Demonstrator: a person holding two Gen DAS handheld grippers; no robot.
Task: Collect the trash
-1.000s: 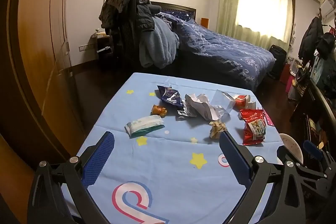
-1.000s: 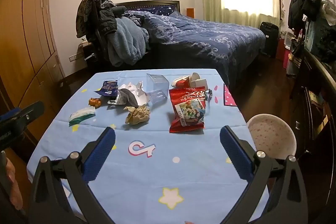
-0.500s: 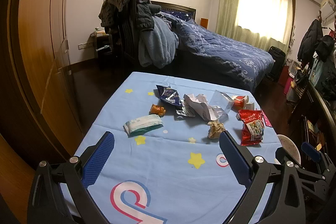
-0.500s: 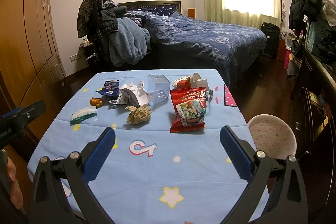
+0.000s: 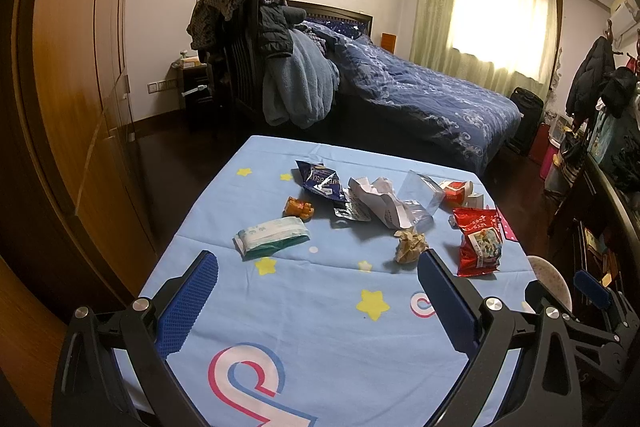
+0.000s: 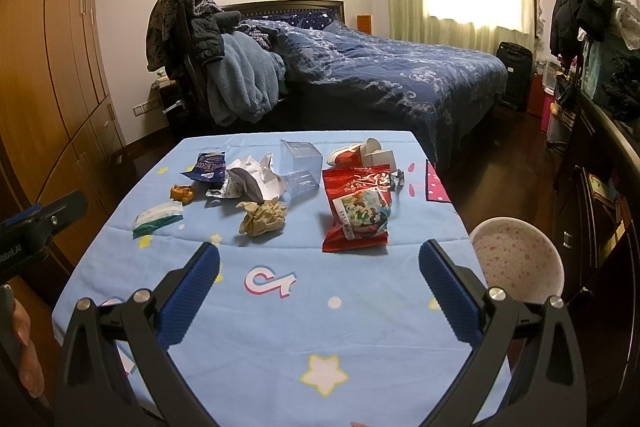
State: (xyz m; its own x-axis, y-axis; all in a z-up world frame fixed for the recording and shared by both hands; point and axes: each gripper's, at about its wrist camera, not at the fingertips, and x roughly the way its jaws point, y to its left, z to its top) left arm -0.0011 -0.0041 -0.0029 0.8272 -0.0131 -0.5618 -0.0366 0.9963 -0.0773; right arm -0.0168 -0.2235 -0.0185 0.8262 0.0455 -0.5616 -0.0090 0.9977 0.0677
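Both tongs — left tongs (image 5: 318, 291) and right tongs (image 6: 319, 277) — gape empty. Ahead of my right tongs lies the red snack bag (image 6: 357, 213) on the counter (image 6: 280, 331): light, crinkly, slippery — I'd pinch its near edge.

On the table (image 6: 360, 327), toward its far edge: snack bag (image 6: 356, 207) nearest the right edge, crumpled paper ball (image 6: 262, 217) left of it, tissue pack (image 6: 158, 219) by the left edge. Behind these, clear box (image 6: 300, 167). Off the right edge, bin (image 6: 516, 259).

Bed (image 6: 384, 75), clothes-draped chair (image 6: 192, 39), wardrobe (image 6: 52, 39)
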